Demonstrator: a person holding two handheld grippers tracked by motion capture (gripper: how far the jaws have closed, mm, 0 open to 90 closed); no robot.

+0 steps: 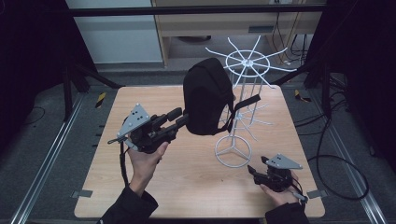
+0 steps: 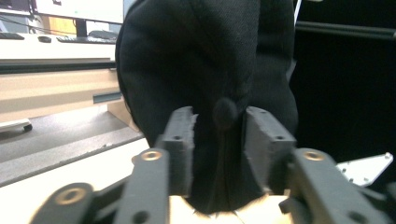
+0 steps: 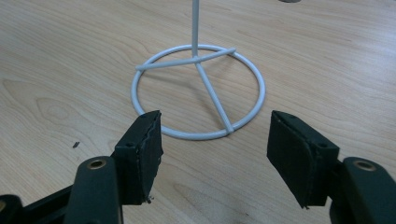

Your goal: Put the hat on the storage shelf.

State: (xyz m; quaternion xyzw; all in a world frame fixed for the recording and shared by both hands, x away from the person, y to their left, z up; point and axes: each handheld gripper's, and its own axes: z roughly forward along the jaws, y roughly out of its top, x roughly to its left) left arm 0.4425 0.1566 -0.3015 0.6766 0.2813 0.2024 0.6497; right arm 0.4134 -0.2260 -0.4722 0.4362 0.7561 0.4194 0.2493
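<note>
My left gripper (image 1: 180, 117) meets the black fabric backpack (image 1: 208, 95) that hangs on the white wire rack with radiating hook arms (image 1: 246, 63), above the pale wooden table (image 1: 187, 186). The bag hangs off the rack's near-left side, its long axis upright and its bottom clear of the tabletop. It lies straight ahead of my left tool, which points level and to the right in the high view, fingertips at the bag's lower left flank.

The left gripper view brings what the high view cannot: my two black jaws stand partly apart with the bag's dark cloth running down between them, a small rounded fold or pull sitting in the gap. The pads are at the cloth, but I see no pinch, so I judge the grip let go and the bag carried by the rack alone; from the high view I could not tell open from closed.

My right gripper (image 1: 256, 171) rests low near the table's front right, jaws wide apart and empty. Its own view looks across bare wood at the rack's round ringed base (image 3: 198, 91), just ahead of the fingertips and not touching.

The left hand is the nearer to the bag by far; the right is nearer to the base, well placed to steady it.
</note>
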